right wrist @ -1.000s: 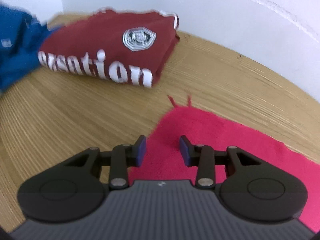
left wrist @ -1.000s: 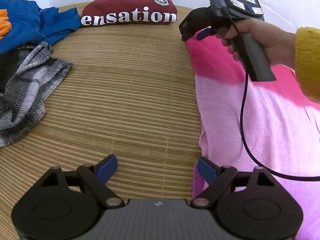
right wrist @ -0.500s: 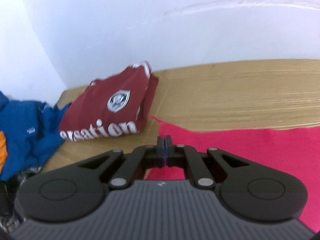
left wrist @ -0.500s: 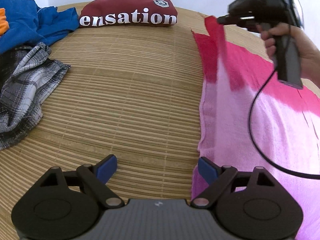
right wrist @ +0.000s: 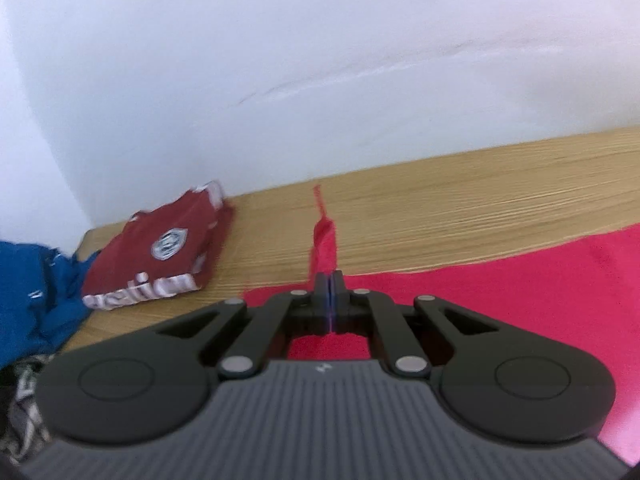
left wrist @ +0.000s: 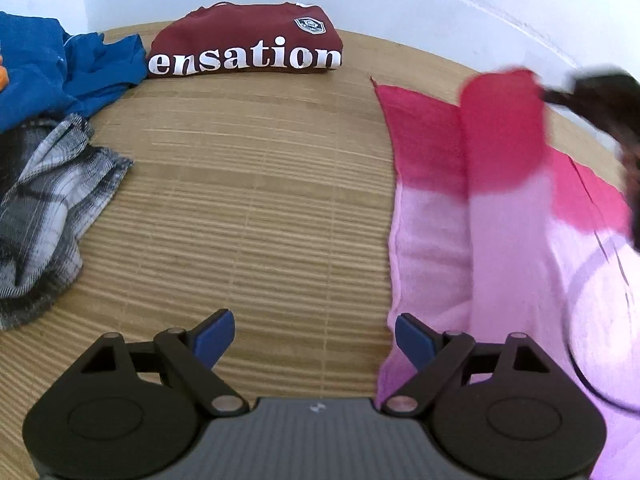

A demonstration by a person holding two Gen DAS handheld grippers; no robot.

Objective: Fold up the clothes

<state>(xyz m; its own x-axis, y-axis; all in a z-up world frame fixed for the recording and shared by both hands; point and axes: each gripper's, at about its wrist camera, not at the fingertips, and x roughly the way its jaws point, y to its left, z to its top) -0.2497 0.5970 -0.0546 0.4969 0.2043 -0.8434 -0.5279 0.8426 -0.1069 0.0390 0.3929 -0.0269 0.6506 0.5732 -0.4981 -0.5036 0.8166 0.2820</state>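
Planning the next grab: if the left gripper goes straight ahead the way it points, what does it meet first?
Probably the bare woven mat; the left gripper stands open, with the pink cloth's edge just beside that line.

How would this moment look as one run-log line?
right gripper: shut on pink cloth corner, lifted | left gripper: open, empty | maroon shirt: folded

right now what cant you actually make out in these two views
- Right gripper in the left wrist view: motion blur and the right edge leave a dark smear.
- Pink cloth: its right and near parts run off that view's edge.
- Maroon shirt: the fold hides the start of its lettering.
- Plaid garment and blue garment: cut off at the left edge.
- Right wrist view: the gripper's body hides the cloth under it.
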